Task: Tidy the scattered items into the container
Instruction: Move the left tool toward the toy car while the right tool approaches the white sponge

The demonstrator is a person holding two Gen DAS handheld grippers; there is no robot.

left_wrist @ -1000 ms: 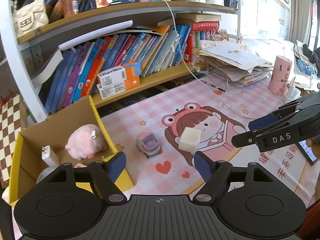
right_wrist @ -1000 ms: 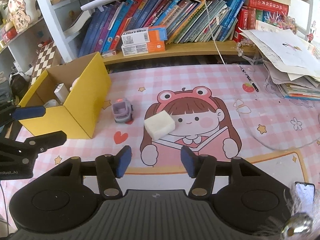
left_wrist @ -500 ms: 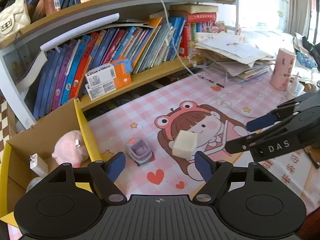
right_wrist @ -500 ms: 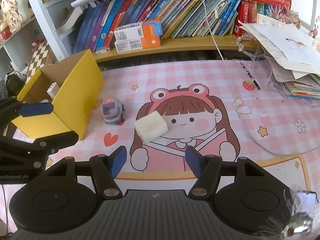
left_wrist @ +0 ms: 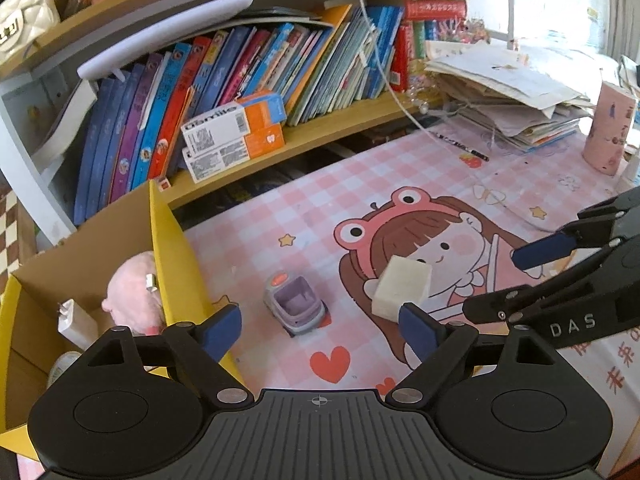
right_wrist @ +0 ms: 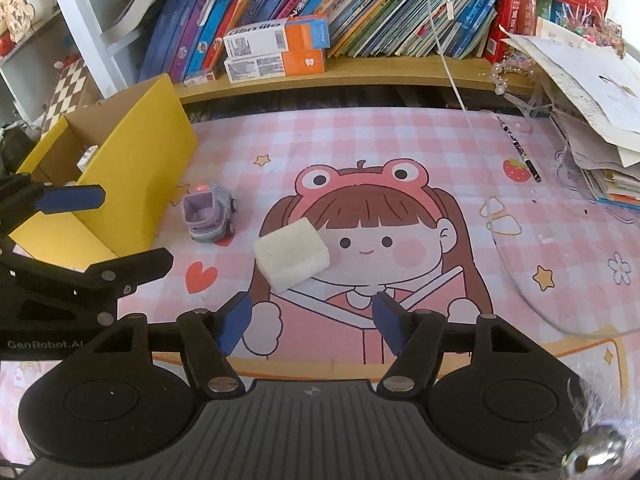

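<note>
Since the earlier frames both grippers have come lower and nearer the mat, and the toy car and block loom larger. At far left the yellow box holds a pink plush toy and a white charger. The left gripper is empty, its jaws opening, just short of the toy car, which stands beside the box wall. The white block lies on the pink mat, ahead of the right gripper, also empty and opening. Bookshelf behind; paper stack at right.
</note>
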